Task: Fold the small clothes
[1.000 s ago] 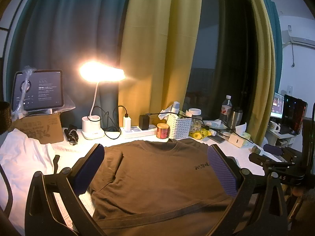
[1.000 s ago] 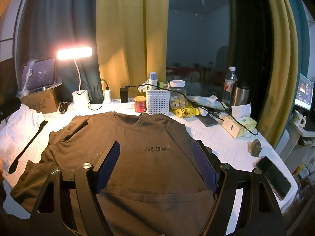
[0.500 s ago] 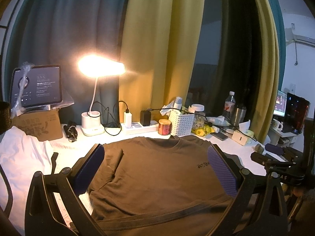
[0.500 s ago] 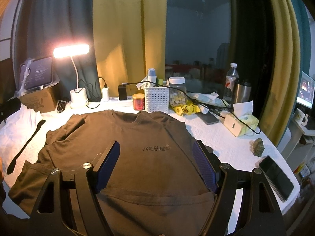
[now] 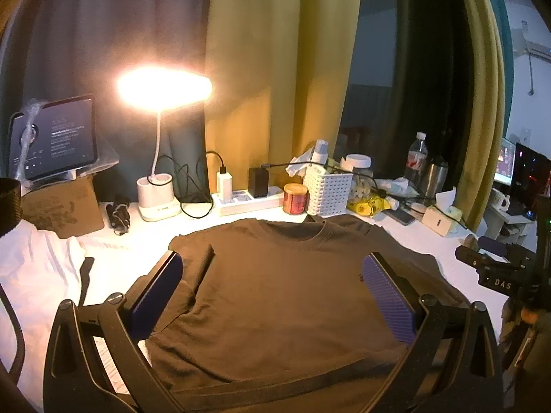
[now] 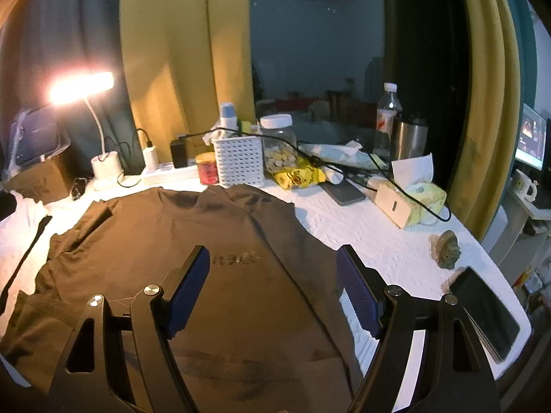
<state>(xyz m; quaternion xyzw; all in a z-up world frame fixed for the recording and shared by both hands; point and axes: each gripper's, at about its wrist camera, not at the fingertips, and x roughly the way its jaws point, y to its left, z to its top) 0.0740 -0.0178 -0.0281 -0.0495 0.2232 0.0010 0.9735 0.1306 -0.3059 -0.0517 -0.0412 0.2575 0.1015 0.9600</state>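
A dark brown T-shirt lies spread face up on the white table cover, collar toward the window; it also shows in the right wrist view, with small dark print on its chest. Its left sleeve is folded in. My left gripper is open and empty, hovering over the shirt's lower middle. My right gripper is open and empty over the shirt's right side near the hem. Part of the right gripper's body shows at the right edge of the left wrist view.
A lit desk lamp, power strip, red jar, white basket, jar, bottles and tissue box line the back. A tablet on a cardboard box stands left. A phone and stone lie right.
Both grippers have moved closer and lower over the shirt, the right one shifting toward the shirt's right side. Both stayed open.
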